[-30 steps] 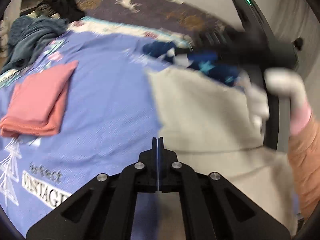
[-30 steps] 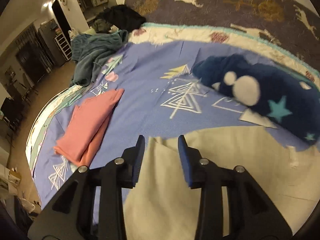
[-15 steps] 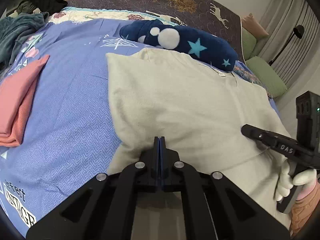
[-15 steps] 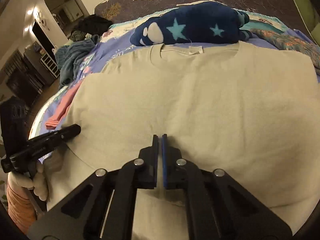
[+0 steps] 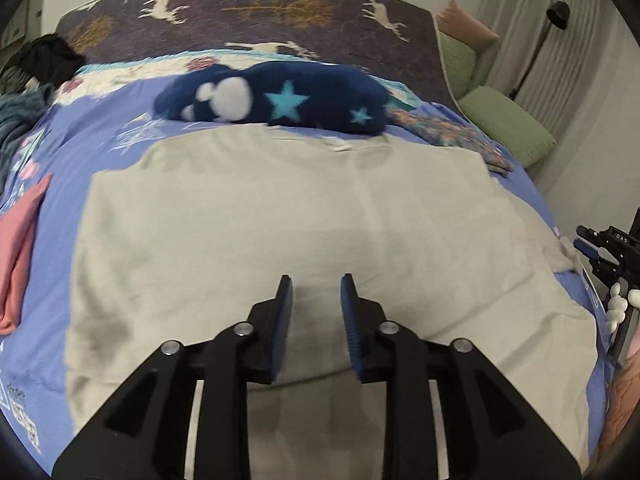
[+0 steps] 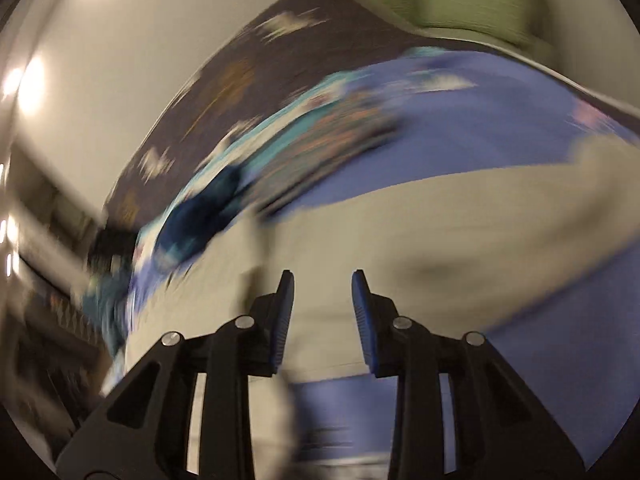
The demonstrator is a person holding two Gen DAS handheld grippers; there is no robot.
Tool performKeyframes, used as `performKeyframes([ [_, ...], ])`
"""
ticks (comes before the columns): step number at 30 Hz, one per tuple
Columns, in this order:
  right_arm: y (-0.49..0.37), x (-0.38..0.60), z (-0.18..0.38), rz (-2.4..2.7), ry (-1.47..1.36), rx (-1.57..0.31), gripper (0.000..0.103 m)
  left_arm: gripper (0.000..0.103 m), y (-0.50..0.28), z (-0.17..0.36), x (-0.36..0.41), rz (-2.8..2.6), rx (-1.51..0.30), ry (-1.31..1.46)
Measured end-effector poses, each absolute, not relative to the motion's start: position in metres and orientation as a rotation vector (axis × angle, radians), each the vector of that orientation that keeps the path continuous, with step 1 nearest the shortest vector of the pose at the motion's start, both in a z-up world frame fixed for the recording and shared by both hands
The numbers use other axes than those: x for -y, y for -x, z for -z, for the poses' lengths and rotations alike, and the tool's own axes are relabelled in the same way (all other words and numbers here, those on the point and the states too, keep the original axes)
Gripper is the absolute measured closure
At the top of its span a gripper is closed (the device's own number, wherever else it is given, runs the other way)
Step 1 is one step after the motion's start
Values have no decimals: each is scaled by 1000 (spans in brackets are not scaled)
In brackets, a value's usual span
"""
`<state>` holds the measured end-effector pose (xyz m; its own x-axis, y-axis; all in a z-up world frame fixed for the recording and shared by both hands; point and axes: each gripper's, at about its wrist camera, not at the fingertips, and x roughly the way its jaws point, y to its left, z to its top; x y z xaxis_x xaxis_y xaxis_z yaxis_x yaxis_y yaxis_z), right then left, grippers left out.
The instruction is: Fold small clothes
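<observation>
- Far to the left of the left gripper (image 5: 312, 300), a folded salmon-pink cloth (image 5: 18, 256) lies at the edge of the lavender printed bedspread (image 5: 100, 128). It looks finished, so I would leave it alone.
- The task's thing, a cream cotton T-shirt (image 5: 280, 216), is spread flat directly ahead of and under the left gripper, with its collar on the far side against a navy fleece item with white dots and turquoise stars (image 5: 276, 100).
- The left gripper's jaws are opening, with a clear gap between the blue pads and no cloth in it. The shirt lies free below.
- The step in hand looks like taking fresh holds for the next fold. Each gripper should pinch one layer edge only and match the other side's height.
- At the far right of the left view, the right gripper (image 5: 588, 246) hangs past the shirt's right edge in a white-gloved hand (image 5: 618, 304).
- In its own blurred view, the right gripper's jaws are also opening and empty over the shirt's hem. It should be steady before it bites.
- Keep both folds clear of the fleece item beyond the collar.
</observation>
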<state>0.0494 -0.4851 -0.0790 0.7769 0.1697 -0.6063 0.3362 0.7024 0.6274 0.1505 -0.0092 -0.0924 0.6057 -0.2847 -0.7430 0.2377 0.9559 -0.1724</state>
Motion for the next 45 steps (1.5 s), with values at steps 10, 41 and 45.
performKeyframes([
  [10, 38, 653, 167, 447, -1251, -616, 67, 35, -171, 114, 81, 348, -915, -63],
  [41, -124, 250, 31, -458, -386, -729, 96, 54, -167, 115, 21, 474, -877, 392],
  [45, -122, 223, 67, -452, -298, -836, 94, 56, -168, 122, -1, 581, -873, 580],
])
